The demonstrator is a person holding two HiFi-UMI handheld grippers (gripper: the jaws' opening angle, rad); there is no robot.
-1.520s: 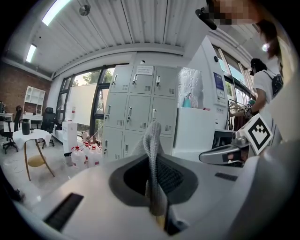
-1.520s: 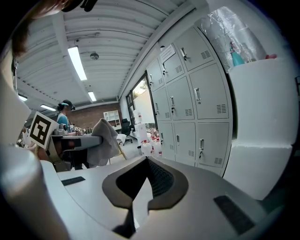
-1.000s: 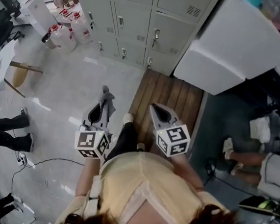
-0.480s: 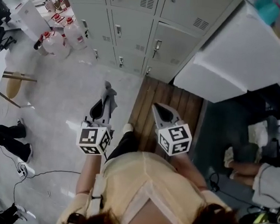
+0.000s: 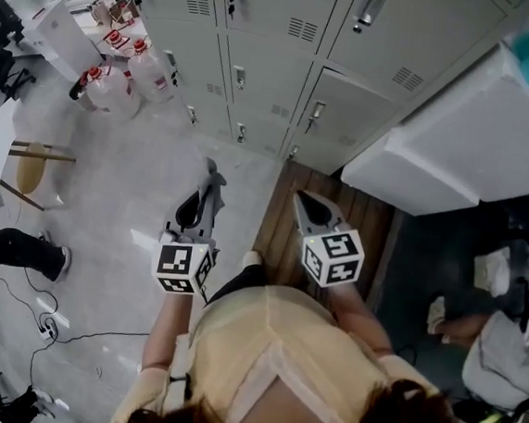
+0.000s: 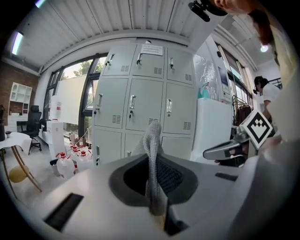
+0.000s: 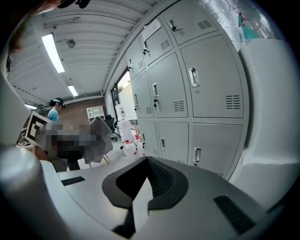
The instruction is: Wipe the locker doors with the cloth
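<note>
The left tongs (image 5: 207,194) pinch a grey knitted cloth (image 6: 152,140), which stands up from between the jaws in a narrow fold. The right tongs (image 5: 304,204) are pressed together with nothing between them. Both point at the pale grey locker doors (image 5: 260,61), which stand ahead and well apart from the cloth, so the step in hand looks like the approach, with no wiping begun. To do it well, the grip on the cloth should stay firm, and the free upper fold, not the jaw tips, should meet the metal. Pressing that fold flat against one door and working down in overlapping strokes seems the sound way. The handles (image 6: 132,101) and the vent slots are where the knit may snag, so going around them slowly would help. The right tongs have no job here unless a door swings and needs steadying. As for writing, a paper label (image 6: 152,49) on an upper door is too small to read, and so are the labels on the red-capped bottles (image 5: 134,63) on the floor.
</note>
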